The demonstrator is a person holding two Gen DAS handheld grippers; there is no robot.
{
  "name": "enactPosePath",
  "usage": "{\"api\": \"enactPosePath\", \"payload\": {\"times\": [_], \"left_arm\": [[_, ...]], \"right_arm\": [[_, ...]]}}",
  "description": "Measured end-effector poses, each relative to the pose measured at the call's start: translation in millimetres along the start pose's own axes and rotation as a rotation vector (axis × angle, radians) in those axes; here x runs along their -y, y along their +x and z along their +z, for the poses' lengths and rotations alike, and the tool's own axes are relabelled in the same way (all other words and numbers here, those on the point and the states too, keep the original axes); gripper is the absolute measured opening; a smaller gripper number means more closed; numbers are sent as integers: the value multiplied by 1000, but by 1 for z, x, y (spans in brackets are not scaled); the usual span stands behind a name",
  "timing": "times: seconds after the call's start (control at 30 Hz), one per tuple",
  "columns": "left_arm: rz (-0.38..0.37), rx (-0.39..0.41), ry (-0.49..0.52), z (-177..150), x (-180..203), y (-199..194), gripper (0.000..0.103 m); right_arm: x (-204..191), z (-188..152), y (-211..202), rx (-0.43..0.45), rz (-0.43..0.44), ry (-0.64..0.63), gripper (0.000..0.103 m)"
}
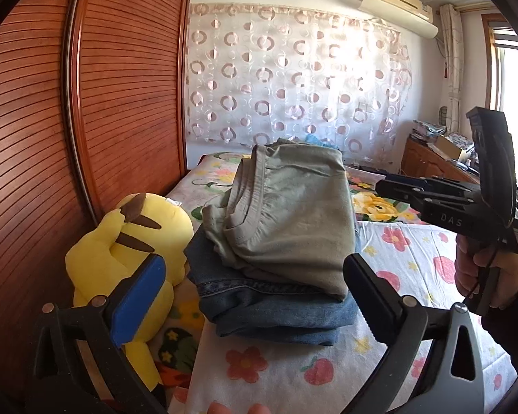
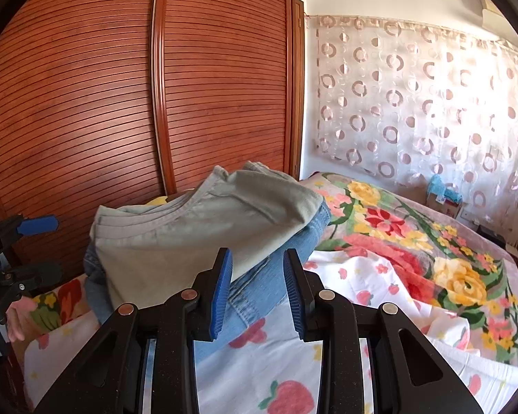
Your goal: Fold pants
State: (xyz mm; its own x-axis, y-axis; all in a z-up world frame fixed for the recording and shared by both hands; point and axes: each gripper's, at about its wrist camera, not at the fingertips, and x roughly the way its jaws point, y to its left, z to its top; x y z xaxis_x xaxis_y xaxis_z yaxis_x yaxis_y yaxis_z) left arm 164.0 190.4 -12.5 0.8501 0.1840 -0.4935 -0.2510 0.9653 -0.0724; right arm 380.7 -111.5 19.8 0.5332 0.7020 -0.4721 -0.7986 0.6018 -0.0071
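On a bed (image 1: 414,252) spread with a strawberry-print sheet, folded grey-green pants (image 1: 286,214) lie on top of folded blue jeans (image 1: 276,310), the two forming one stack. The left gripper (image 1: 255,296) hangs just short of the stack with its jaws spread wide and nothing pressed between them; the near edge of the jeans sits ahead of and between the two fingers, clear of both pads. A yellow plush toy (image 1: 121,258) lies just outside the left jaw, against the slatted wooden wardrobe (image 1: 121,86).

The right gripper (image 2: 257,289) has its jaws partly open, with nothing clamped; through the gap shows a corner of the jeans (image 2: 259,276), which lies just beyond the fingertips, the grey-green pants (image 2: 190,234) ahead and to the left of the jaws. A floral blanket (image 2: 414,241) covers the bed to the right of those jaws. Seen from the left wrist, the right gripper (image 1: 383,184) is held in a hand (image 1: 483,265) off to the right of the stack. A ring-patterned curtain (image 1: 293,76) hangs behind.
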Motion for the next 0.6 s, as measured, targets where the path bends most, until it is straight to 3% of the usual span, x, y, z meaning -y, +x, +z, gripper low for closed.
{"api": "enactPosePath", "payload": {"times": [0.13,0.23,0.43,0.6], "left_arm": [[-7,-17,9,-2,2,-2,103],[-8,-29,22,-6,6,-5,103],[-20,-55,66,-16,18,-8,103],[-48,-56,83,-25,28,-13,103]], "right_arm": [[-4,-4,-3,-4,-4,5,34],[-8,-7,-7,-6,-11,7,50],[-14,-17,-22,3,-42,29,66],[-19,-24,-36,-6,-79,48,70]]}}
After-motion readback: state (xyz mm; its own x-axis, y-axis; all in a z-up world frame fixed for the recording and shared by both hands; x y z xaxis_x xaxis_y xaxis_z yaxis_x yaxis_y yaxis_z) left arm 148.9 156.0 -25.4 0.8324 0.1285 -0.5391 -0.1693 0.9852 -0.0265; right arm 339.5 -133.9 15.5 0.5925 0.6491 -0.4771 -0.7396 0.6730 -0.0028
